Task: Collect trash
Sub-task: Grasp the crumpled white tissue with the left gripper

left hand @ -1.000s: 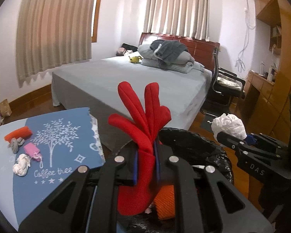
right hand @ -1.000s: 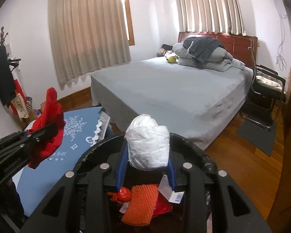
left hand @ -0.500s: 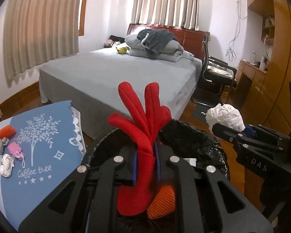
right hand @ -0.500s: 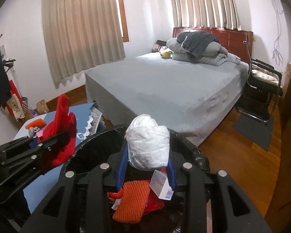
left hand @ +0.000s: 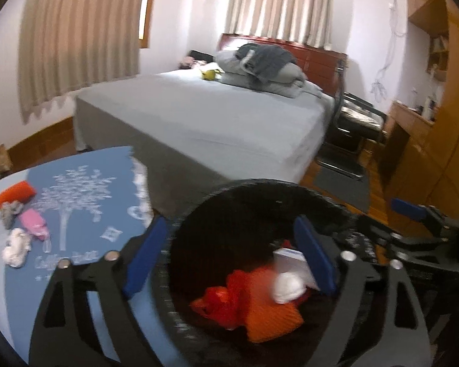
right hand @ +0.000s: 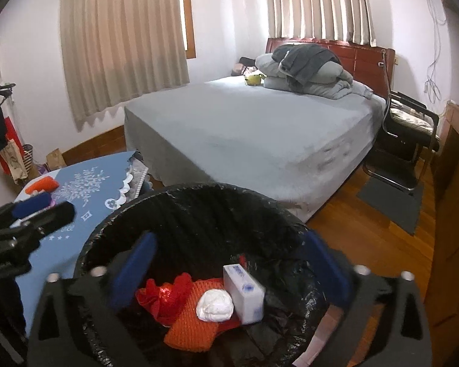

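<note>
Both grippers hang over the bin (right hand: pixel 180 205), a round bin with a black liner that serves as landmark. The left gripper (left hand: pixel 229 253) has its jaws spread wide with nothing between them; the right gripper (right hand: pixel 226 269) is likewise spread and empty. Inside the bin lie a white wad (right hand: pixel 214 305), a white box (right hand: pixel 244 293) touching it, an orange mesh (right hand: pixel 192 324) under the wad, and a red wrapper (right hand: pixel 165 296) beside the mesh. Left of the bin, on the blue cloth (left hand: pixel 76 214), sit an orange piece (left hand: pixel 13 194), a pink item (left hand: pixel 33 223) and a white scrap (left hand: pixel 15 246). Behind the bin stands a bed (right hand: pixel 260 134).
</note>
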Demonstrator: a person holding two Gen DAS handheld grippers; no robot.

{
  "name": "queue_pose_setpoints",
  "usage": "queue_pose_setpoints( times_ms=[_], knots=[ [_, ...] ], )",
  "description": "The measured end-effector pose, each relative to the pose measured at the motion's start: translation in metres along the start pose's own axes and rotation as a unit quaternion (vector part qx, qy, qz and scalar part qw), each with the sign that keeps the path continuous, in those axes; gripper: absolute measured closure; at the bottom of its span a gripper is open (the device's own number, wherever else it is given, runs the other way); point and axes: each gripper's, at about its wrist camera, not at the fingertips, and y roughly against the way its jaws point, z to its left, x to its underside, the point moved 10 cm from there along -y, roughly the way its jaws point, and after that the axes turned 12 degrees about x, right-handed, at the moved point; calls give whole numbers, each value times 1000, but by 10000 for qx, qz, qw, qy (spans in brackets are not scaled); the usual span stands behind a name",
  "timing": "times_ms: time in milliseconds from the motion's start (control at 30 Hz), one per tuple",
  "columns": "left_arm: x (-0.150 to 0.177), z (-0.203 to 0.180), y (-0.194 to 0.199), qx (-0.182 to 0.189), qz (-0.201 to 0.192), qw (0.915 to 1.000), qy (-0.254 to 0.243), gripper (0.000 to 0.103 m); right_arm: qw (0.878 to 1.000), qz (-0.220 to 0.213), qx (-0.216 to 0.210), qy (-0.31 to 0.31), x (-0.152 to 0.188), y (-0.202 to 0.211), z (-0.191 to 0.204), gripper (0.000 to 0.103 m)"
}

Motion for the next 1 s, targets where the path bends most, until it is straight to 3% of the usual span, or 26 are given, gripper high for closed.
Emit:
queue_pose_setpoints(
  times_ms=[333, 700, 867, 1000],
  knots=[
    [3, 92, 59, -1136, -265, 9925, 352, 10, 9989, -69, -442, 138, -9, 6, 53, 6],
    [26, 225, 123, -2318, -344, 9674, 959, 10, 9919, -100, -1148, 531, -23, -9, 175, 6],
    [42, 277, 123, -2611, -216, 9573, 1221, 10, 9886, -49, -1339, 683, -26, -27, 229, 6],
    [55, 306, 110, -2644, -35, 9540, 1411, 10, 9869, 67, -1411, 776, -22, -45, 262, 6]
  ],
)
